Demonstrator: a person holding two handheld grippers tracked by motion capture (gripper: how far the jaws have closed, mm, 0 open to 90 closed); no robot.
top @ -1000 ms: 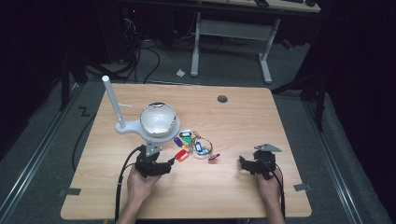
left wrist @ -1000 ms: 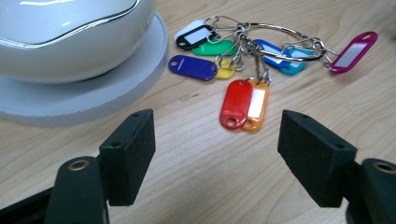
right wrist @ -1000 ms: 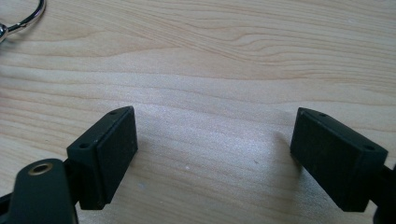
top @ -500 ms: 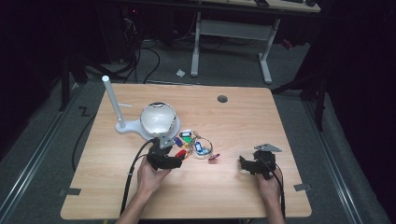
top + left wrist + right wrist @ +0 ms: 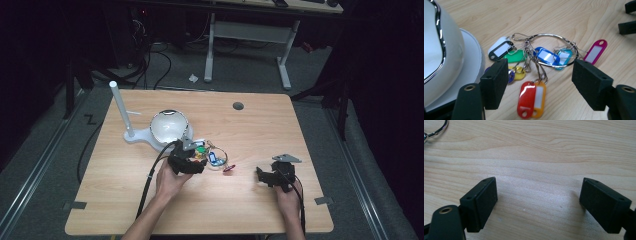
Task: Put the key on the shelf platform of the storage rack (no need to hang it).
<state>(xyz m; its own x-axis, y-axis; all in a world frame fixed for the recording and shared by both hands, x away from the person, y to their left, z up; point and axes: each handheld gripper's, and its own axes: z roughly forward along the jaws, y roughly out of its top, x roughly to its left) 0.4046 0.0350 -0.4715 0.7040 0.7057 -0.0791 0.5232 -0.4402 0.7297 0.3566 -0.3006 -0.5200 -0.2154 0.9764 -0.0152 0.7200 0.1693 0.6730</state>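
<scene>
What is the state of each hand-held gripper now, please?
Left hand-held gripper: open, holding nothing, above the steel ring of coloured plastic key tags.
Right hand-held gripper: open, holding nothing, above the bare light wooden table.

No writing to read anywhere here. The paper windows in the key tags (image 5: 532, 99) on the metal ring (image 5: 554, 51) are blank, and the white domed object (image 5: 439, 50) beside them carries no brand or number.
</scene>
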